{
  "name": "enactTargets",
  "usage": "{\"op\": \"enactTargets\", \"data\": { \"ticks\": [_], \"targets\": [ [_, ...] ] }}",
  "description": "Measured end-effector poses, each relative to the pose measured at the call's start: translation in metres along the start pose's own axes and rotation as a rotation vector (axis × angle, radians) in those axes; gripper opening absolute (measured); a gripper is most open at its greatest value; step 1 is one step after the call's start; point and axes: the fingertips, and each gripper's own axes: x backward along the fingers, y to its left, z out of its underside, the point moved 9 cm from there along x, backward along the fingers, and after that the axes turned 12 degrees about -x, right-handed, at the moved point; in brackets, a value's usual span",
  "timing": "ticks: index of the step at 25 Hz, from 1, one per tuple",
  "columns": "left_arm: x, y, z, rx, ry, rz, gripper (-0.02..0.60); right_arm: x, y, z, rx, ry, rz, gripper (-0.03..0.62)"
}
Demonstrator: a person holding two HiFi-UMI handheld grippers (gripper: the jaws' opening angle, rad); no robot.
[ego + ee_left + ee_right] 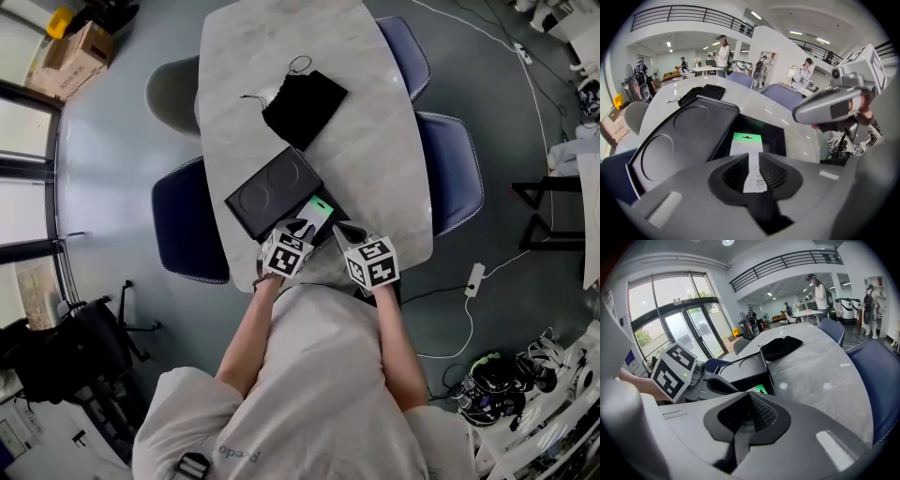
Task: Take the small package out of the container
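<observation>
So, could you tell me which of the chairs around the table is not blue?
The grey chair at the table's far left; the nearer left chair and the two right chairs are dark blue.

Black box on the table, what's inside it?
A small green-and-white package lies inside the box; whatever is beneath the package is covered.

We see a grey marbled table (pixel 375 141), a black container (pixel 272 192), a white package (pixel 322 210) with a green top, a black pouch (pixel 305 108) and navy chairs (pixel 187 225). The grey left gripper (pixel 298 225) and right gripper (pixel 349 231) bear black-and-white square markers.
</observation>
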Motion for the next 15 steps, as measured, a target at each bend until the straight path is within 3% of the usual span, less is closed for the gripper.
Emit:
{"op": "enactTargets", "data": {
  "ticks": [8, 15],
  "targets": [
    [-0.012, 0.001, 0.001, 0.048, 0.021, -0.011, 0.181, -0.013, -0.01, -0.006, 0.027, 0.094, -0.044, -0.003],
    [-0.02, -0.006, 0.0, 0.002, 0.067, -0.049, 0.331, -0.02, -0.016, -0.005, 0.029, 0.138, -0.07, -0.003]
  ]
}}
